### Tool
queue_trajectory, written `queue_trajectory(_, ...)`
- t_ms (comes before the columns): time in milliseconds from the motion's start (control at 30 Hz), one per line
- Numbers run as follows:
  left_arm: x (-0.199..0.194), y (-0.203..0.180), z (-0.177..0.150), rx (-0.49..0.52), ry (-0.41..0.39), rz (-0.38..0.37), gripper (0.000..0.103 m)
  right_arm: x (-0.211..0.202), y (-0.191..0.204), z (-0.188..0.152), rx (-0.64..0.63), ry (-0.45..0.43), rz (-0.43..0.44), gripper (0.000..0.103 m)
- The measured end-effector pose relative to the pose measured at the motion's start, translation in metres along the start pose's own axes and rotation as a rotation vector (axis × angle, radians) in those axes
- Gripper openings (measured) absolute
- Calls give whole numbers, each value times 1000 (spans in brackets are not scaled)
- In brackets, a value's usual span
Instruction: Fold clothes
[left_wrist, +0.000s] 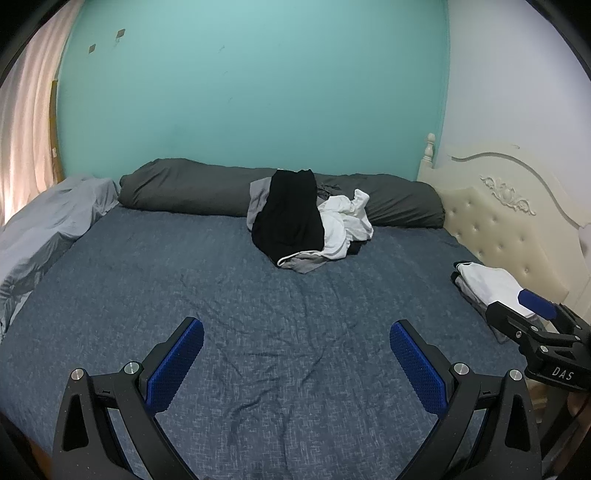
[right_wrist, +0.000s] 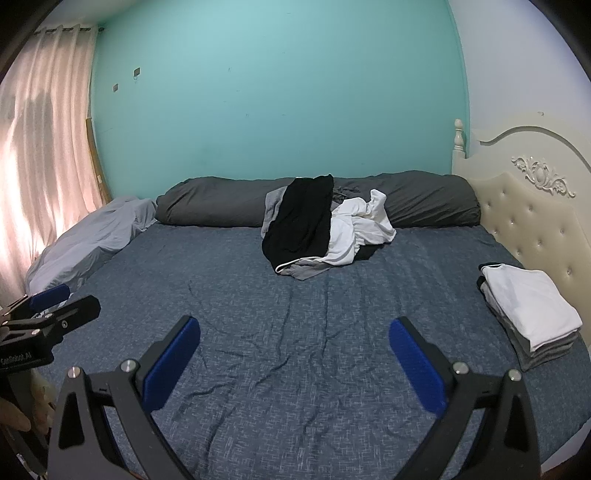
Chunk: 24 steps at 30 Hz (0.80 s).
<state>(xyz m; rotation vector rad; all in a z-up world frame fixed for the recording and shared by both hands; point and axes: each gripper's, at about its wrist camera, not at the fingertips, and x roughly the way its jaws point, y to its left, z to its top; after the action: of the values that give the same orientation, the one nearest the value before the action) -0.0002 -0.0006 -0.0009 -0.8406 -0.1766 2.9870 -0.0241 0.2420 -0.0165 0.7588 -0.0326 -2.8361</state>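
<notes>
A heap of unfolded clothes (left_wrist: 295, 225) (right_wrist: 317, 229), black, white and grey, lies at the far middle of the bed against a dark grey roll. A stack of folded clothes (right_wrist: 532, 314) (left_wrist: 487, 286) with a white piece on top sits at the right edge by the headboard. My left gripper (left_wrist: 295, 332) hovers open over the bare blue sheet, nothing between its blue pads. My right gripper (right_wrist: 295, 332) is also open and empty, over the near sheet. Each gripper shows at the side of the other's view: the right gripper (left_wrist: 532, 314) beside the stack, the left gripper (right_wrist: 55, 302) at the left.
The blue bedsheet (right_wrist: 295, 369) is wrinkled. A dark grey rolled duvet (right_wrist: 221, 206) runs along the teal wall. A light grey pillow (right_wrist: 92, 240) lies at the left by pink curtains (right_wrist: 40, 147). The cream tufted headboard (right_wrist: 535, 221) bounds the right side.
</notes>
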Motion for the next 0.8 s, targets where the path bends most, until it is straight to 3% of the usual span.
queue_trajectory(800,6,-8,-7,3,-21,6,103,-3,-1,10,9,0,-8,103)
